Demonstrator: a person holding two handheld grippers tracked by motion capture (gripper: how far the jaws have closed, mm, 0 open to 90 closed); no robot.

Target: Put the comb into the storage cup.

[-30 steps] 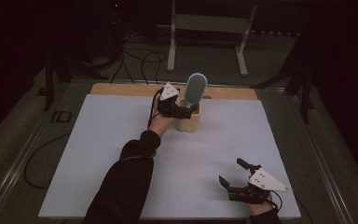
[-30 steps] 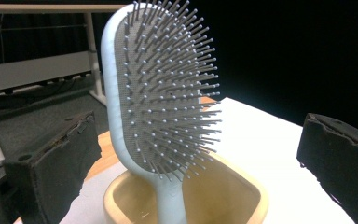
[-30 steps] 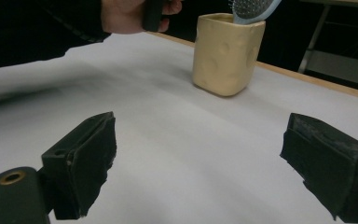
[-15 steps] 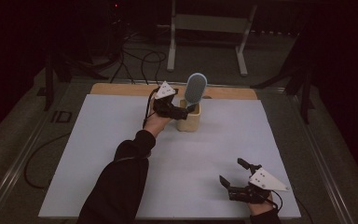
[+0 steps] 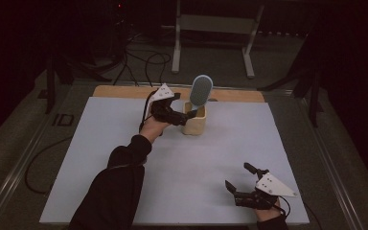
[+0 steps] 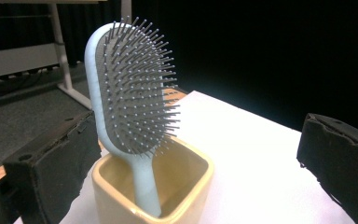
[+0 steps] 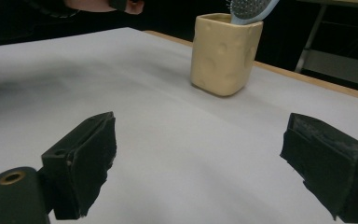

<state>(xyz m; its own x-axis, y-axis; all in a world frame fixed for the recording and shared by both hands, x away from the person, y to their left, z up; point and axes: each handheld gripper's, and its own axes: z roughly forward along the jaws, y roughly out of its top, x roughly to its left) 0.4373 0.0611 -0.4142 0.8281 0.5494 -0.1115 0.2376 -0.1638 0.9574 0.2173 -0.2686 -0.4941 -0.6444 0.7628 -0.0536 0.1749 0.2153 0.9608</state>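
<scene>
Toward the far edge of the white tabletop point(image 5: 124, 158) a cream square holder point(image 5: 194, 121) is seen standing upright, with a pale blue hairbrush point(image 5: 201, 90) set handle-down inside it, bristles facing the left gripper point(image 5: 186, 115). That gripper is held just beside the holder, its fingers point(image 6: 51, 168) spread wide and nothing gripped between them. Well apart from the holder, at the near edge, the right gripper point(image 5: 239, 179) is held low, its fingers point(image 7: 86, 154) likewise wide and empty.
</scene>
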